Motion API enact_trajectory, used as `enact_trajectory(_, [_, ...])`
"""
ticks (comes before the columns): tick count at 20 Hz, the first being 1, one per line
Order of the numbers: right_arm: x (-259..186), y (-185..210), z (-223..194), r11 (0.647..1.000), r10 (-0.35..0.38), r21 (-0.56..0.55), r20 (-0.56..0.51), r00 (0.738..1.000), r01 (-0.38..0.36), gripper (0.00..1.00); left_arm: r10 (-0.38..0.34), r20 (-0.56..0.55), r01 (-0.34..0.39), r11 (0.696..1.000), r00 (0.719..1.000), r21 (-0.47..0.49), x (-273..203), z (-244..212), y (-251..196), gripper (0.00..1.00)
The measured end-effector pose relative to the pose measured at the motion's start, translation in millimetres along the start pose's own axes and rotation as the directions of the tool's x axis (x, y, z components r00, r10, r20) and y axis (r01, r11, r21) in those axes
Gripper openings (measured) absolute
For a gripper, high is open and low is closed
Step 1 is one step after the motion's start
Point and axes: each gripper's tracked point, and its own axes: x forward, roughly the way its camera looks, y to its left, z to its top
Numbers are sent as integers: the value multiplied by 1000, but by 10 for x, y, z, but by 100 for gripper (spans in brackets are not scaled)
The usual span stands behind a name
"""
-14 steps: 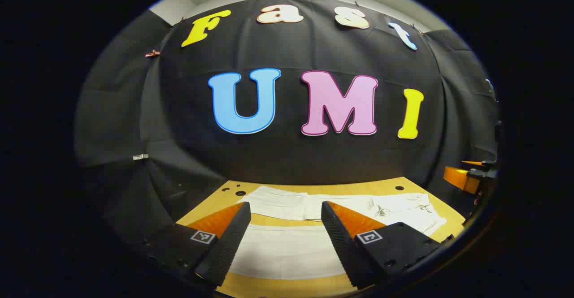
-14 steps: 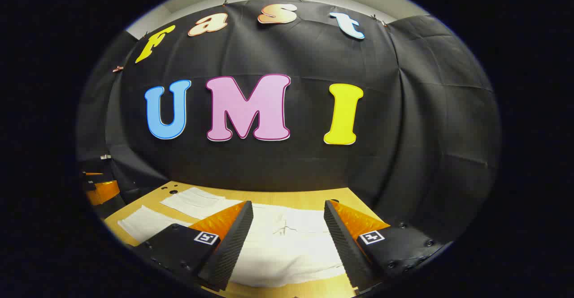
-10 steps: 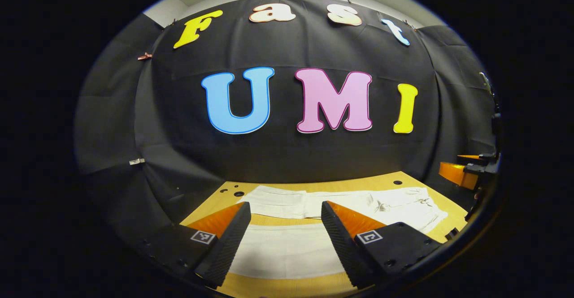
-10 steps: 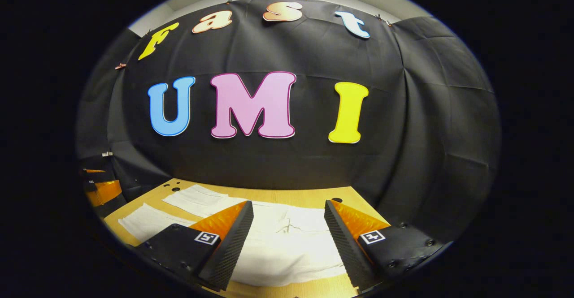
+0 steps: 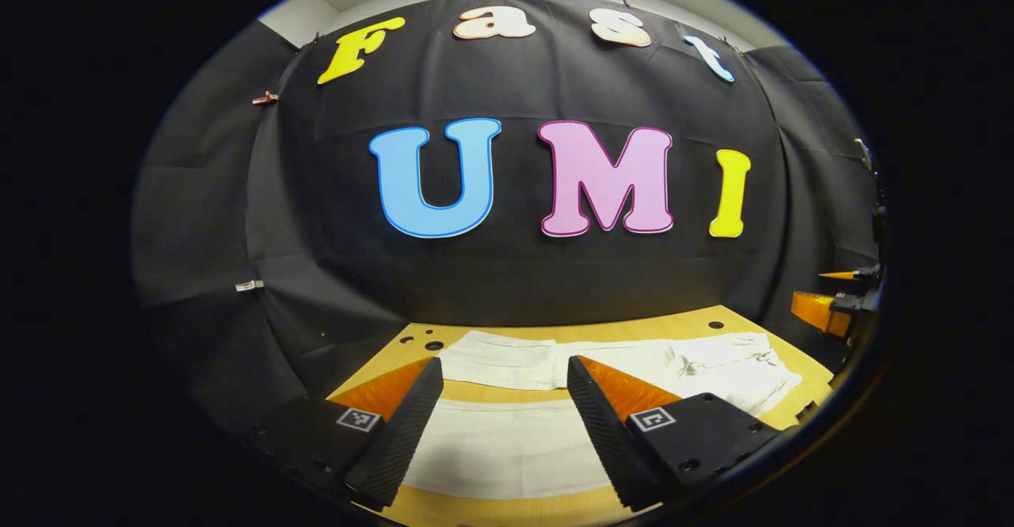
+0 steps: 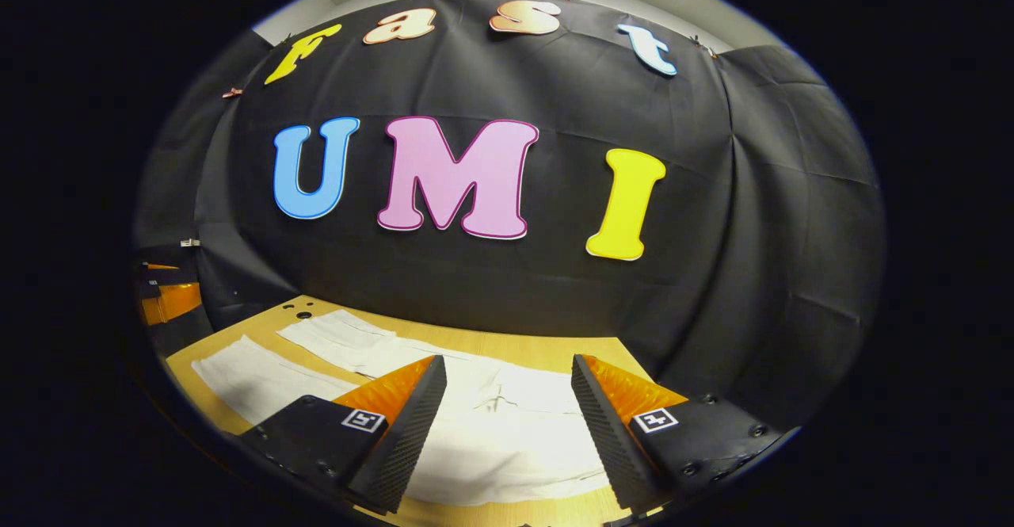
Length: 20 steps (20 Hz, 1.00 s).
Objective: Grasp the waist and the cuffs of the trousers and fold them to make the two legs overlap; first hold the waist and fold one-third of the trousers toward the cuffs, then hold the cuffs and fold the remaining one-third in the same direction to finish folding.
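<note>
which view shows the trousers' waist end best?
Right gripper view: the waist of the white trousers lies directly ahead between the open right gripper's fingers, fly seam visible. In the left gripper view the waist sits far off at the right edge, small and distorted; the leg ends lie nearer there.

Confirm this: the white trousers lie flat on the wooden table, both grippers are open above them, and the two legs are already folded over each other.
Wrong on the legs. In the left gripper view the trousers lie with both legs apart on the table, not overlapped. Left gripper and right gripper are open.
</note>
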Motion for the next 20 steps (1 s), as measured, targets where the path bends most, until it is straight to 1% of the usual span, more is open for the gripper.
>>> enact_trajectory(4, [59,-28,7,1000,0,4,8,1000,0,97,19,-11,-20,1000,1000,-12,24,-56,9,98])
enact_trajectory(7, [107,-14,-13,1000,18,-15,6,1000,-18,97,21,-15,-21,1000,1000,-1,44,-68,-20,98])
enact_trajectory(8, [139,-3,-25,999,35,-31,6,999,-35,97,18,-16,-18,1000,1000,5,51,-78,-29,98])
enact_trajectory(10, [186,-23,-36,994,57,-90,10,998,-56,97,8,-33,-8,1000,999,6,92,-111,-41,98])
enact_trajectory(12, [250,-89,-42,987,70,-144,18,997,-67,97,24,-36,-24,1000,999,9,122,-118,27,98])
enact_trajectory(15, [344,-211,-108,982,81,-170,6,997,-78,97,51,-51,-49,998,997,25,154,-166,148,98])
enact_trajectory(16, [383,-262,-145,978,79,-196,1,997,-77,98,59,-59,-57,998,997,28,167,-177,189,98])
enact_trajectory(18, [469,-405,-213,960,82,-269,-7,997,-81,97,65,-72,-63,997,995,33,180,-243,238,98])
enact_trajectory(20, [567,-536,-289,938,95,-334,-15,995,-94,97,46,-103,-43,998,994,37,183,-354,257,98])
